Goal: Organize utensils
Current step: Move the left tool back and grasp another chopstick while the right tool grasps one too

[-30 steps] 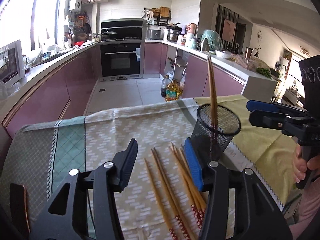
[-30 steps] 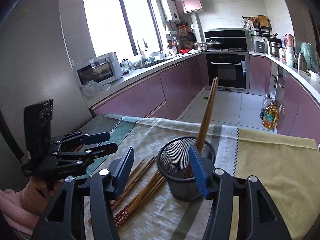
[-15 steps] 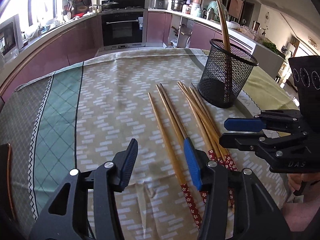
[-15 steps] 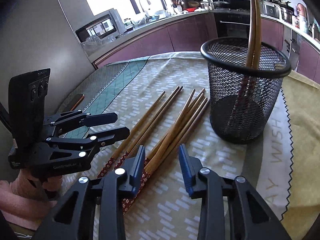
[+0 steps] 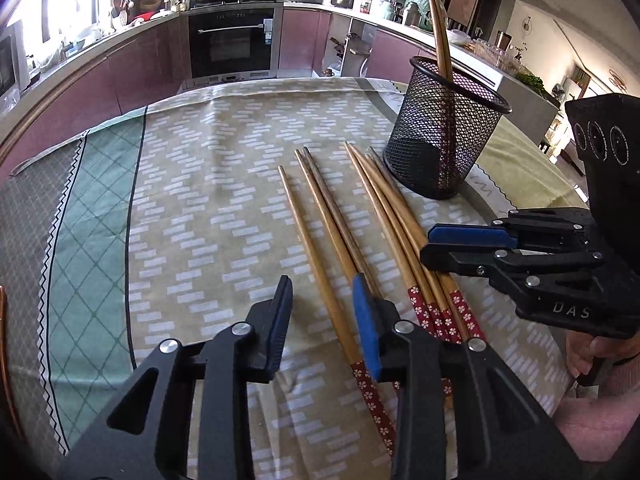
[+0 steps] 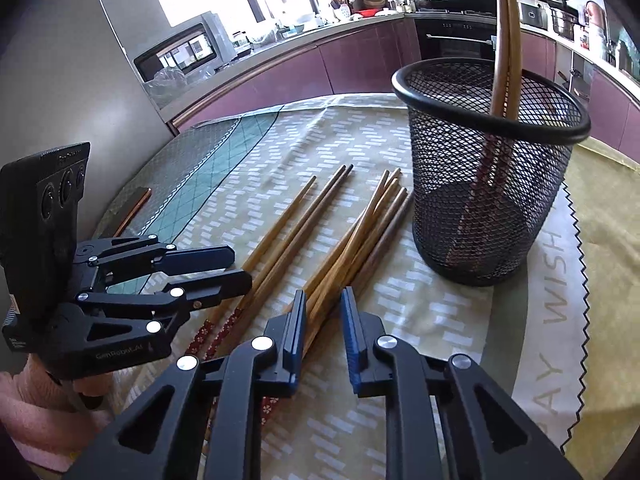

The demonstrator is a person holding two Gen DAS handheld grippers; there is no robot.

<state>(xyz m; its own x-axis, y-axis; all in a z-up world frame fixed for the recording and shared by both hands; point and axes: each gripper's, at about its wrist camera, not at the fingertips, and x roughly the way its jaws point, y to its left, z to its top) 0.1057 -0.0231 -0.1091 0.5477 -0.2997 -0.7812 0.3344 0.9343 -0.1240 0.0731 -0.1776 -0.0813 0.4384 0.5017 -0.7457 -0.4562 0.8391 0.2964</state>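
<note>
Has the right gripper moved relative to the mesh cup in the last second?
Yes. In the left wrist view, the right gripper dropped from level with the mesh cup rim to low over the loose chopsticks, nearer the camera.

Black mesh cup, tan chopsticks with red flowered ends, beige-and-teal patterned tablecloth, blue-padded hand-held gripper

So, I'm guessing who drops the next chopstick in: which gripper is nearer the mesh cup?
Right. The right gripper sits over the chopstick bundle just short of the mesh cup; the left gripper is farther out.
</note>
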